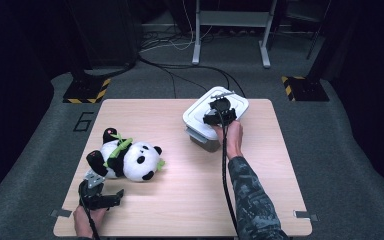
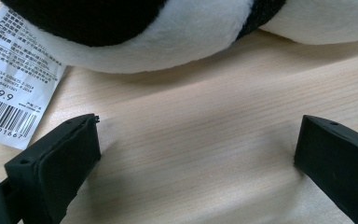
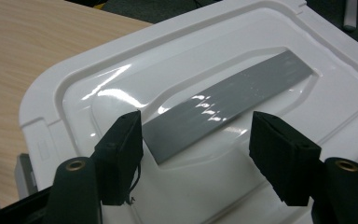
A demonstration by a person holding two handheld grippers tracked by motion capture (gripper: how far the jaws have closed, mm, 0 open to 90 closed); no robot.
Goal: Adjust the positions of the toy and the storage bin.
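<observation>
Right gripper view, right claw (image 3: 196, 154) open astride grey handle (image 3: 228, 105) of closed white box (image 3: 74, 93), left claw (image 2: 198, 161) open beside panda (image 2: 177, 32)

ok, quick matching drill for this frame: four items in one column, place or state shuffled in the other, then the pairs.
1. plush panda
2. lid handle
3. paper tag
4. left gripper

a. grey strip on the white box lid
b. printed with a barcode
c. lying near the table's left side
d. open over bare wood

Pairs: 1-c, 2-a, 3-b, 4-d
</observation>
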